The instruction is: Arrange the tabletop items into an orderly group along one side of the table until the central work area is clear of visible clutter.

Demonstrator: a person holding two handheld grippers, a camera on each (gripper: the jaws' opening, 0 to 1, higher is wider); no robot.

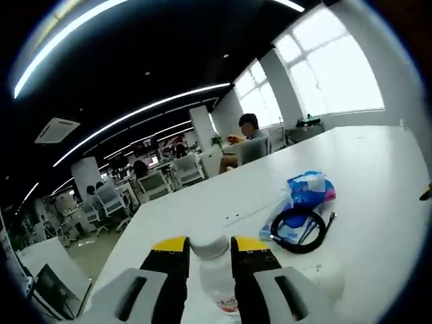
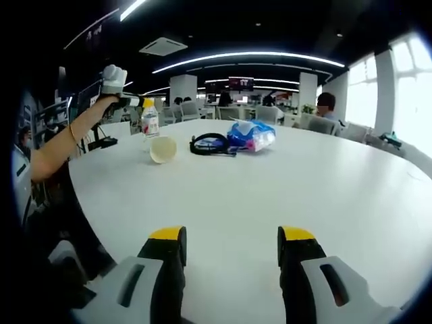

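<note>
Here the bottle (image 1: 214,270) is clamped by the left gripper (image 1: 210,260) near the table (image 2: 270,189) edge, beside cup (image 2: 163,149), cable (image 2: 210,144) & bag (image 2: 251,135). Right gripper (image 2: 229,260): jaws apart, nothing held. Risk: bottle tipped over the edge or cup knocked if swung carelessly.

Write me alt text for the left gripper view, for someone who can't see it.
The left tongs grip a clear plastic bottle with a white cap, held over a white table. Beyond it on the table lie a coiled black cable and a blue plastic packet. An open office with chairs and bright windows stretches behind.
</note>
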